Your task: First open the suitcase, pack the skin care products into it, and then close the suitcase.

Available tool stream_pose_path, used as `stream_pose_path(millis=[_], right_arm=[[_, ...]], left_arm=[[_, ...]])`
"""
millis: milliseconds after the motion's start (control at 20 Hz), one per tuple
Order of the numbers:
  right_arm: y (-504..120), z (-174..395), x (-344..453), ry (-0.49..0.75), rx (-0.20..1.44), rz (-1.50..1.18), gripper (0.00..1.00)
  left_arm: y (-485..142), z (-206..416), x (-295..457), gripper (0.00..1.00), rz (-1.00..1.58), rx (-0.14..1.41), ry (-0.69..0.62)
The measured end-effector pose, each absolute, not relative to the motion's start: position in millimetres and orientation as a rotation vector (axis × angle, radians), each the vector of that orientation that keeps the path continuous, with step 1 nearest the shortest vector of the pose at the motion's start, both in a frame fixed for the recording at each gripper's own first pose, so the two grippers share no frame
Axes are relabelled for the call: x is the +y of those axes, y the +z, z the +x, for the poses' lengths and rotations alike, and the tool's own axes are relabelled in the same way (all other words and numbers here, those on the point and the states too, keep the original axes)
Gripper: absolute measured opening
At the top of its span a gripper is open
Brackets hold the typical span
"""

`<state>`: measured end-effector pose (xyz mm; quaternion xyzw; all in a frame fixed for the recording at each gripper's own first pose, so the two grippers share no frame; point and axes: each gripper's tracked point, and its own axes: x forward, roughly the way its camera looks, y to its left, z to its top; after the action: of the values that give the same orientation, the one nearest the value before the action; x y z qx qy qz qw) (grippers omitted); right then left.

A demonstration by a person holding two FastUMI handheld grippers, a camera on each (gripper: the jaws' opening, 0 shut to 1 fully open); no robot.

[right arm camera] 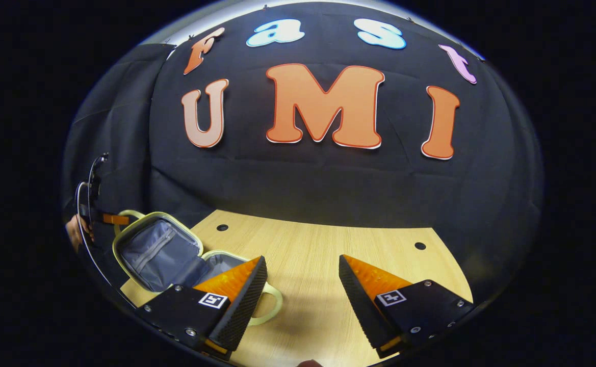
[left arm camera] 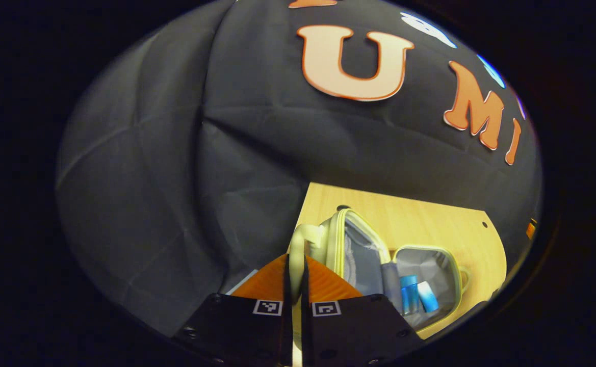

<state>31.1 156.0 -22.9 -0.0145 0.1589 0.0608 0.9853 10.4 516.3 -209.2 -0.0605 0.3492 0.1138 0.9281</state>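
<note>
The suitcase (left arm camera: 379,255) lies open at the table's (right arm camera: 318,255) left end, two blue bottles (left arm camera: 416,298) in its lower half. The left gripper (left arm camera: 296,285) pinches the lid's handle (left arm camera: 298,244), lid raised. The right gripper (right arm camera: 303,285) hangs wide apart over bare wood, holding nothing.

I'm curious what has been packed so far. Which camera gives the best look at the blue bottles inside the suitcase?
The left gripper view: the blue bottles stand in plain sight in the open suitcase's lower half. In the right gripper view, the suitcase shows its grey lining, but the right gripper's finger covers that half.
</note>
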Motion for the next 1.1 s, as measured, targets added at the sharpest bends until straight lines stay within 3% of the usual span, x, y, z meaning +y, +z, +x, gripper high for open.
stream_pose_path(millis=[550, 1100], right_arm=[[-21, 21, 90, 0.185, 0.276, -0.013, 0.91], [-46, 14, 39, 0.218, 0.303, -0.003, 0.91]], left_arm=[[-119, 23, 361, 0.07, -0.086, 0.589, 0.158], [-137, 29, 186, 0.07, -0.131, 0.602, -0.012]])
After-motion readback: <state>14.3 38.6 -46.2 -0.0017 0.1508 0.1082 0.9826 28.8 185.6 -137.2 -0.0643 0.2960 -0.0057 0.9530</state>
